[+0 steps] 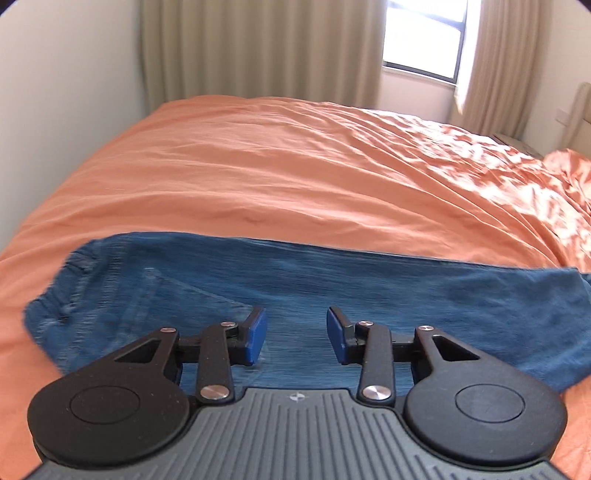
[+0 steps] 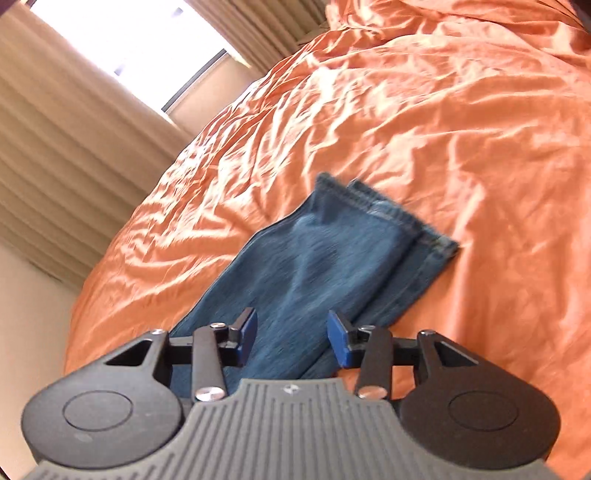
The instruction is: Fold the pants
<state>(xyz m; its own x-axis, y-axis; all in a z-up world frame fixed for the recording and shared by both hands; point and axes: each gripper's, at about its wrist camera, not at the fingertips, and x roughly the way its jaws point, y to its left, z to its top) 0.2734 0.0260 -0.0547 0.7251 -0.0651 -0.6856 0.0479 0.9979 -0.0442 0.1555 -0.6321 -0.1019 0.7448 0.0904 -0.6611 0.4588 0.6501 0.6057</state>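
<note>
Blue denim pants lie flat on the orange bed cover, one leg stacked on the other. In the left wrist view the waistband and a back pocket are at the left. My left gripper is open and empty just above the seat and thigh area. In the right wrist view the pants run away from me to the two hemmed cuffs. My right gripper is open and empty above the leg part.
The wrinkled orange cover spreads all round the pants. Beige curtains and a bright window stand behind the bed. A white wall is at the left, with a beige headboard at the far right.
</note>
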